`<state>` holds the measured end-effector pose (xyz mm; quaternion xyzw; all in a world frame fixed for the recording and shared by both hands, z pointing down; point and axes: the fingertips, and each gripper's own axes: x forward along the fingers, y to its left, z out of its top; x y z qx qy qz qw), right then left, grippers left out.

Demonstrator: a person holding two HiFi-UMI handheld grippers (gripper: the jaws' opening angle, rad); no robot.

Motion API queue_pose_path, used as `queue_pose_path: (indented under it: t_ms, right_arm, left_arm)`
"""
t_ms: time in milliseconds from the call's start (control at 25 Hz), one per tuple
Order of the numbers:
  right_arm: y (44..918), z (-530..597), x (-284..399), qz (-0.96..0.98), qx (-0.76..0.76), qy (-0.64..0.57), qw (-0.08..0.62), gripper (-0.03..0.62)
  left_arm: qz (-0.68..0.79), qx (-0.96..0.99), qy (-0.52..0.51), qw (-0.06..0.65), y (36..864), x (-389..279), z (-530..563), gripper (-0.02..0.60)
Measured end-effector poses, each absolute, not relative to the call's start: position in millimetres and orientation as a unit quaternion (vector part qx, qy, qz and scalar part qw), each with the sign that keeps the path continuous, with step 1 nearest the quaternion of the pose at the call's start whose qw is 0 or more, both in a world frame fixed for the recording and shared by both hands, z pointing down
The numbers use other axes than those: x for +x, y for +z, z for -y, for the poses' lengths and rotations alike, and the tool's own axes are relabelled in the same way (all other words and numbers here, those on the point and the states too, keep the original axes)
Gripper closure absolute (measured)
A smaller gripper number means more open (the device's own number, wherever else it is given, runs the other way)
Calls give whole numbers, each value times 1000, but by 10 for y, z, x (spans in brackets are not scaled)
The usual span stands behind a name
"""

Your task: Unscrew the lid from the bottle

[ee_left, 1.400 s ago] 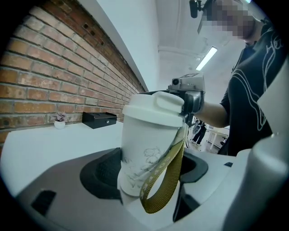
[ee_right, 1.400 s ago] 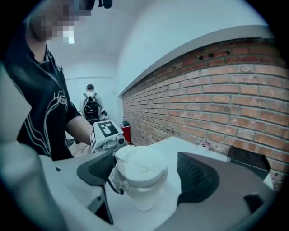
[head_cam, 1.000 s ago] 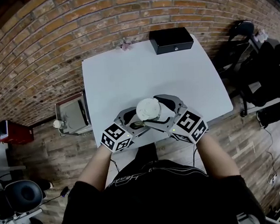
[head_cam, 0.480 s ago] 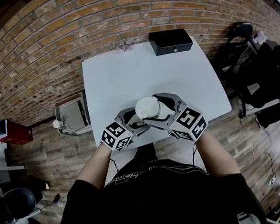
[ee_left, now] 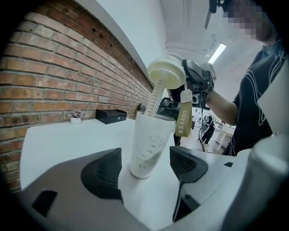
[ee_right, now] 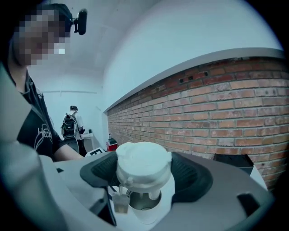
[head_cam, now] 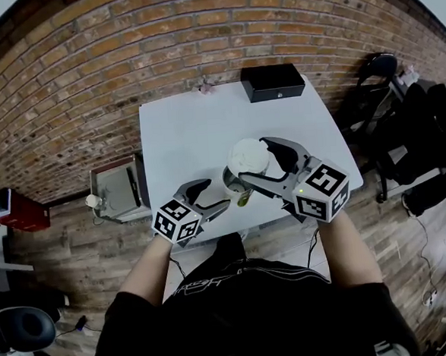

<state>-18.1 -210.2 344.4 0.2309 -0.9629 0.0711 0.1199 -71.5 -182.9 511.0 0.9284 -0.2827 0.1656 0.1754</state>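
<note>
Since a second ago the right gripper (head_cam: 256,165) has risen off the bottle (head_cam: 237,189) with the lid (head_cam: 248,156) between its jaws, and the left gripper (head_cam: 209,196) has drawn back from the bottle toward the person. Before that, both sets of tongs were crowded round the capped bottle.

Now the lid hangs directly above the bottle's open mouth. The right tongs are closed on the lid – spread wide, one dark pad against each side of the white cap. A pale ribbed tube (ee_left: 155,97) slants from the lid's underside down into the bottle. A small tag (ee_left: 184,118) printed COFFEE dangles from the lid beside the bottle's upper rim.

The bottle is a tall white tumbler that widens toward the top, with a faint drawing on its side. It stands upright on the white table (head_cam: 189,130), close to the edge nearest the person. The left tongs gape wide – the bottle's lower part sits between the two pads, with a strip of bare table showing on either side, so neither pad presses on it.

Beyond the bottle, at the table's far edge against the brick wall, lies a black box (head_cam: 272,82). A small potted plant (head_cam: 204,87) sits left of the box, well apart from the bottle.
</note>
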Motion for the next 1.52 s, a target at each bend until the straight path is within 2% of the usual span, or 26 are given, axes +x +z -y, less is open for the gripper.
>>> queue_pose_path:
  t_ms: [40,240,360,600,840,1200,1520]
  right_arm:
    - [3346,2077,-158,963,237,64,110,215]
    - [2850,1779,20,964,257,32,56,215]
    - [2645,1552,126,962,270,21,33,215]
    - [2528,1097,301,957,287,32,8,215]
    - [2685,700,313,946,319,59,14,215]
    - [3000,9,-275,930,349,113,18,215]
    - [3158,-498,-566,913,386,129,17,215]
  left_arm:
    - [295,924,166,177,5077,-786,1809,240]
    - [382,901,134,157,4589,-1108,1662,490]
    - [392,905,94,132,4068,-1155,1484,529]
    - [385,917,39,99,3251,-1096,1156,546]
    - [337,937,39,83,2905,-1016,731,546]
    - [302,942,51,133,3042,-1502,22,546]
    - [267,953,52,137,3133,-1653,-441,546]
